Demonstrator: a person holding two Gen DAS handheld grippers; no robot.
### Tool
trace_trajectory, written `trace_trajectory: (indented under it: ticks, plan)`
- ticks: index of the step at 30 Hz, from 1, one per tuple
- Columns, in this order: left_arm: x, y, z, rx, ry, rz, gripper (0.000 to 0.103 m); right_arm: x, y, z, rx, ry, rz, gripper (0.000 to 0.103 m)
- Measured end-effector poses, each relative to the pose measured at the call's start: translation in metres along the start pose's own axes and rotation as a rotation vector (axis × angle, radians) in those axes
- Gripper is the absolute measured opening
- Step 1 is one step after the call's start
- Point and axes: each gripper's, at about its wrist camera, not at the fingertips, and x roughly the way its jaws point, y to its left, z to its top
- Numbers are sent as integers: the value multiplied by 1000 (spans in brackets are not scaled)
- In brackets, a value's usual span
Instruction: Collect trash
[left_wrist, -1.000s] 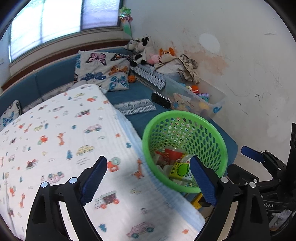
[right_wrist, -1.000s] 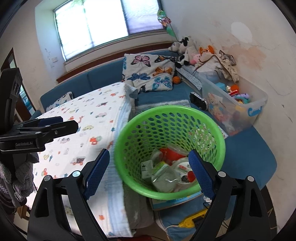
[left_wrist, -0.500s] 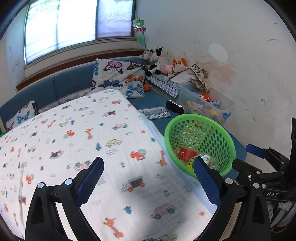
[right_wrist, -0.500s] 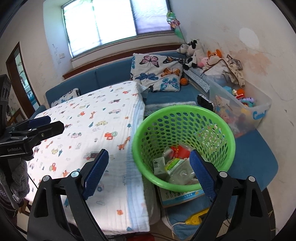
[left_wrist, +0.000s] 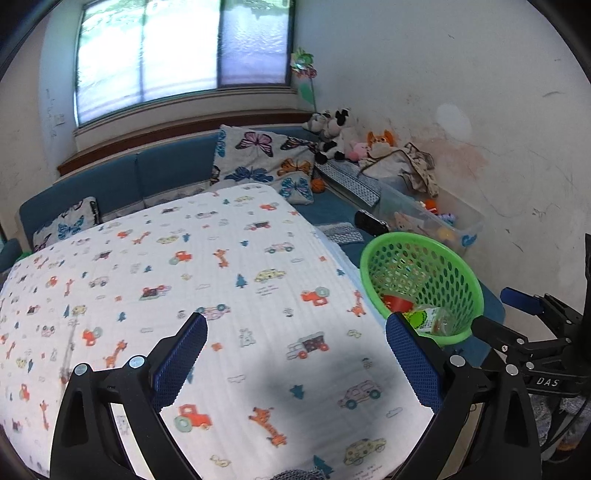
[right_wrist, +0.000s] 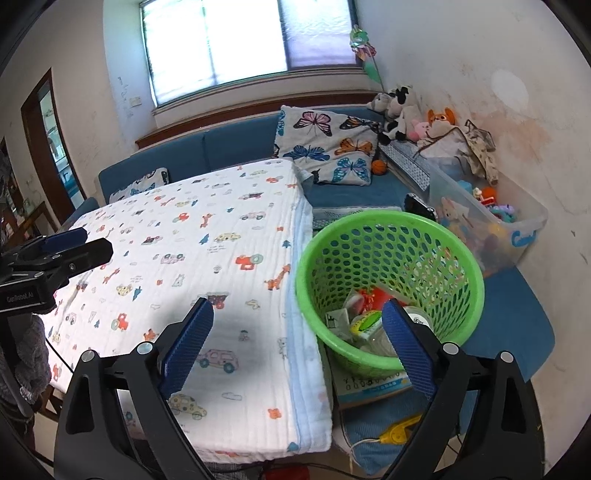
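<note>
While the green basket (right_wrist: 389, 291) of trash (right_wrist: 369, 314) sits at lower right beside the cloth-covered tabletop (right_wrist: 207, 258), my right gripper (right_wrist: 297, 341) is opening, nothing between its jaws; my left gripper (left_wrist: 295, 354) hangs open, empty.

Printed cloth (left_wrist: 229, 266) lies bare; green basket (right_wrist: 391, 236) crowds its right edge.

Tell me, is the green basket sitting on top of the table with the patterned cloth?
No, the green basket stands beside the cloth-covered table, lower down on the blue bench, with trash inside it.
</note>
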Motion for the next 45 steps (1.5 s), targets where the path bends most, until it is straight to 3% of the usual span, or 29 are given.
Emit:
trace_trajectory:
  ticks: [16,45]
  plan:
    - [-19,30,-15,-78,-29,47,94,-4,13,1,-18,-15,7,97]
    - [-39,25,-35,-28,-95,197,94,-26,36,-15,-60,-71,-31,99]
